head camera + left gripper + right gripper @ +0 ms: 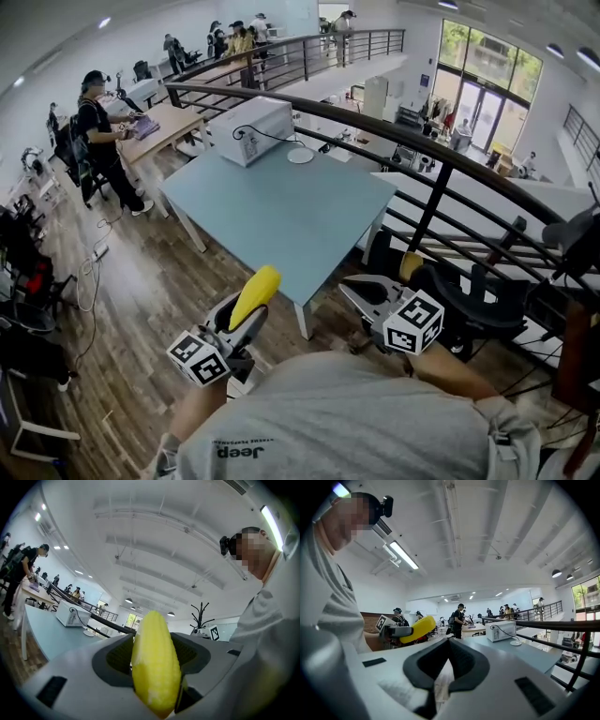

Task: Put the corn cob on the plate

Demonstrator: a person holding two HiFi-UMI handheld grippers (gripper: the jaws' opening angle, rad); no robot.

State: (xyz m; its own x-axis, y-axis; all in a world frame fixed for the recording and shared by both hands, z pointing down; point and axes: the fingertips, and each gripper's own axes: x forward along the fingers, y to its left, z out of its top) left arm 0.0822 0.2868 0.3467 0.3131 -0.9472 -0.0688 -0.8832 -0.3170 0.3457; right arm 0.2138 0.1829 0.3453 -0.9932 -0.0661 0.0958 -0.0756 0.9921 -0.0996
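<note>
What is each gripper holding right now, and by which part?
The left gripper clamps the corn cob by one end, its tapered tip sticking out past the jaws. The right gripper holds nothing.

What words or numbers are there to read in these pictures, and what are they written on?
"Jeep": on the back of the person's grey shirt, upside down in the head view.
The small line of print right beside it: too small to read.
Marker cubes: only black and white square patterns, no letters or numbers.
White box on the table: nothing on it is readable.
</note>
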